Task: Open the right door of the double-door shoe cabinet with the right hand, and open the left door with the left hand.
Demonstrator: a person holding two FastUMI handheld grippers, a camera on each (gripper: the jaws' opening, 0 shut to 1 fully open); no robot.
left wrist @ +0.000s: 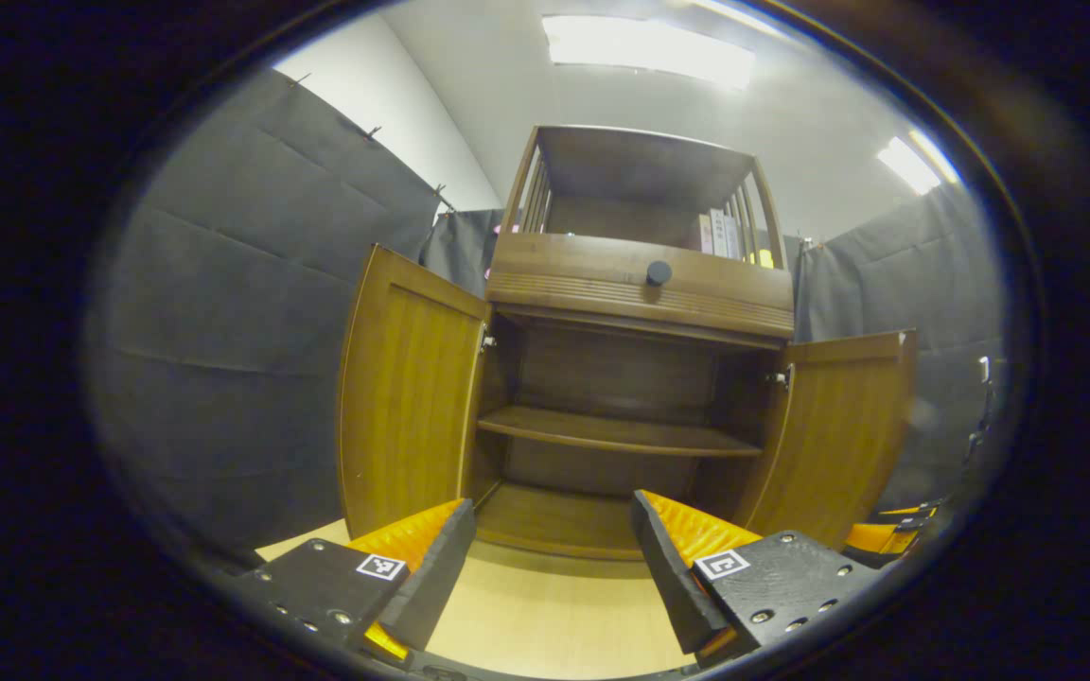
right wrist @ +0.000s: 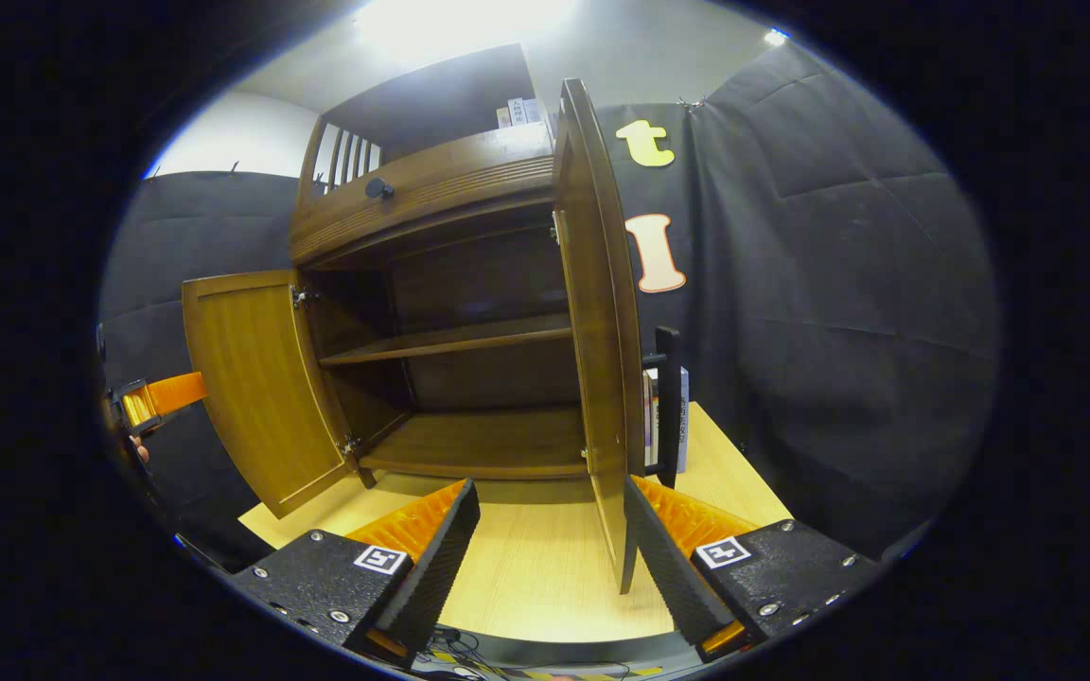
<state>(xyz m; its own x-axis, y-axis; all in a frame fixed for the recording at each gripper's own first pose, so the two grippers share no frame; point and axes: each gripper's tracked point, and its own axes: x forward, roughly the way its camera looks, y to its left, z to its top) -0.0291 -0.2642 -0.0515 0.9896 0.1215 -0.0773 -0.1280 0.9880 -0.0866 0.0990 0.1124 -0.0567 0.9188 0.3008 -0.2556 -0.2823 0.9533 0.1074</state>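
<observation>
Both grippers — left gripper (left wrist: 550, 558), right gripper (right wrist: 550, 544) — gape wide, holding nothing; marker tags unreadable, cabinet doors open.

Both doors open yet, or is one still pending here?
Done: the left door and right door both stand swung wide, baring the shelf. In hand: nothing; the left gripper and right gripper are open, gripping neither door. Left: apparently nothing.

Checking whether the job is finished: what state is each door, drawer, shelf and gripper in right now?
Left door: swung open.
Right door: swung open.
Drawer: pushed in.
Shelf: bare.
Left gripper: open, holding nothing.
Right gripper: open, the right door's edge between its fingers, not clamped.
</observation>
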